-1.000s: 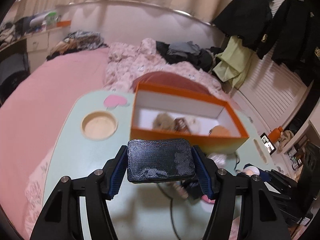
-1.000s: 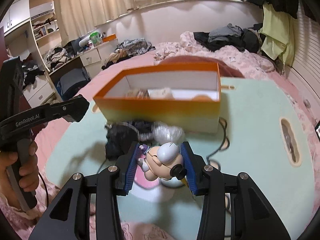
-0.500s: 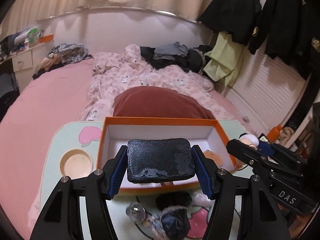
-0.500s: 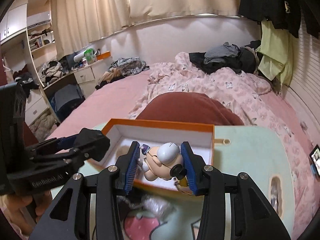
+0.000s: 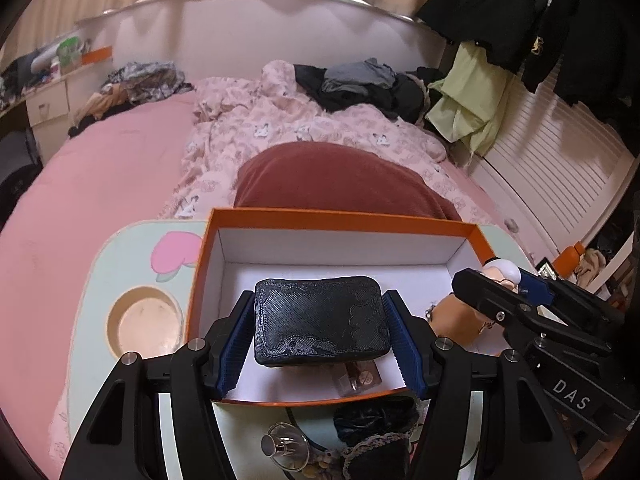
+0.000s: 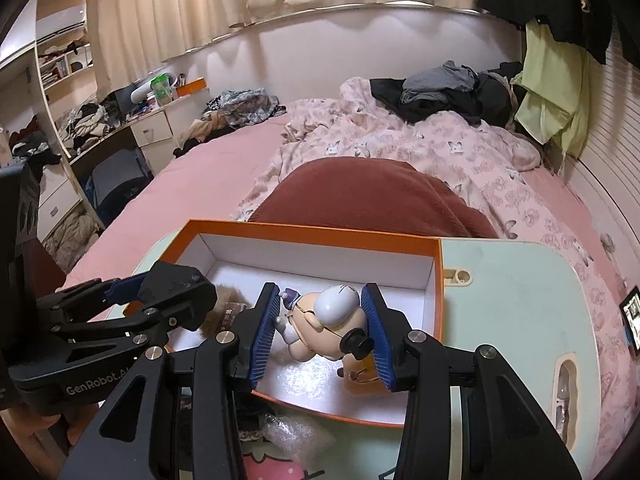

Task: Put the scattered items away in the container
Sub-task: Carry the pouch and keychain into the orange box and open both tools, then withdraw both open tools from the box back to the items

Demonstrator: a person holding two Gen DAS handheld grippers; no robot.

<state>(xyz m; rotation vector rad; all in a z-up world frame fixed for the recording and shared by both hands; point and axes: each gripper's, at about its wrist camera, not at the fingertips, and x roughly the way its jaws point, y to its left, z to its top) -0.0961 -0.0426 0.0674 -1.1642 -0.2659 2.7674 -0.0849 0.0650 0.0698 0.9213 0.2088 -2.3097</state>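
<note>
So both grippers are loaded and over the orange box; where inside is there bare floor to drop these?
Free: the white floor along the far wall of the orange box and its left end. Crowded: the right near corner with a tan item, and the near wall where a small brown packet lies. In the right wrist view, a furry thing occupies the left.

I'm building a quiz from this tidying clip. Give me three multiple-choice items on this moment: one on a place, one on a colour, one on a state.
1. Where is the black case?
A. Held over the box
B. On the bed
C. In the round recess of the table

2. What colour is the box outside?
A. Blue
B. Orange
C. Green

3. What is the right gripper doing?
A. Standing open with nothing in it
B. Closed on a figurine
C. Closed on a bottle

Answers:
1 A, the left gripper clamps it above the white floor of the box.
2 B, the rim and walls are orange.
3 B, the jaws press the figurine from both sides.
</note>
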